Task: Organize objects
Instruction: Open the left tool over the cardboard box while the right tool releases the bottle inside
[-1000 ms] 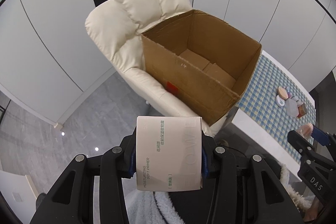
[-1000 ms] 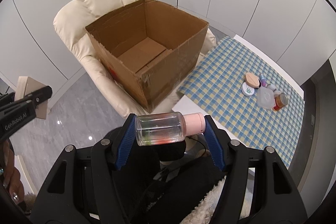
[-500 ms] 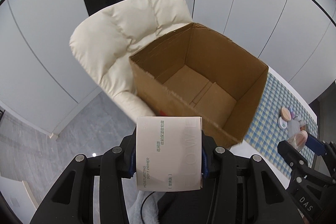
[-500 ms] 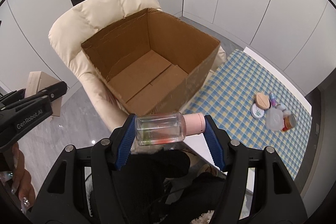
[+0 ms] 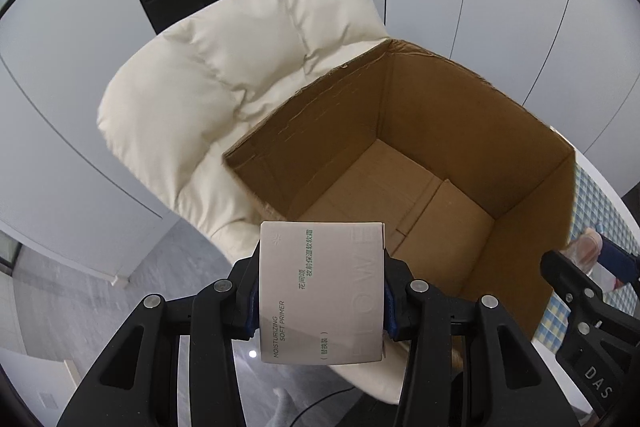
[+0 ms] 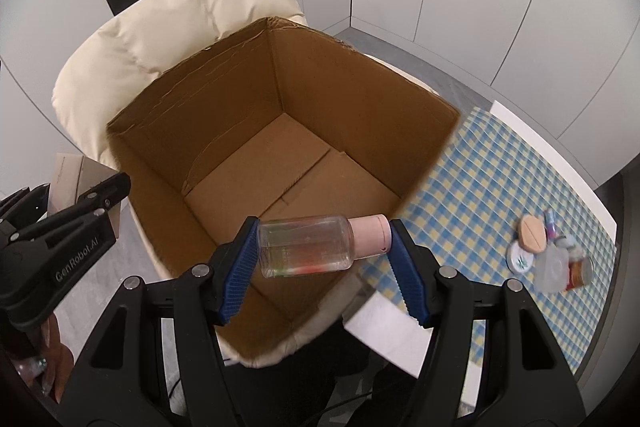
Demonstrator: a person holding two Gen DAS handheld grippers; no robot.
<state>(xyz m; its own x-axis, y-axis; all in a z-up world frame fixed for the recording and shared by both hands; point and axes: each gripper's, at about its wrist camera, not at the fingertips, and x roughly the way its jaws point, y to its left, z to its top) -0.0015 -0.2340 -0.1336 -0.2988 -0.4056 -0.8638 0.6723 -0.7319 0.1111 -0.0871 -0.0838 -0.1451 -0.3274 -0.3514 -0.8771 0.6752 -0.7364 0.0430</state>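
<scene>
My left gripper point(image 5: 322, 291) is shut on a pale pink carton point(image 5: 320, 287) printed "Moisturizing Soft Primer", held at the near left rim of an open cardboard box point(image 5: 460, 131). My right gripper point(image 6: 322, 247) is shut on a clear bottle with a pink cap point(image 6: 316, 245), held sideways over the near edge of the same box point(image 6: 340, 83). The box's floor shows only its flaps. The left gripper also shows in the right wrist view point(image 6: 80, 211), and the right gripper in the left wrist view point(image 5: 580, 291).
The box sits on a cream padded chair point(image 5: 224, 75), also in the right wrist view point(image 6: 168, 19). Right of it is a table with a blue-and-yellow checked cloth point(image 6: 488, 187) carrying several small cosmetics point(image 6: 548, 251). White cabinet walls stand behind. Grey floor point(image 5: 72, 299) lies to the left.
Both grippers have moved forward and closer to the box with their loads, so its opening now fills more of each view. Both grips are unchanged.
</scene>
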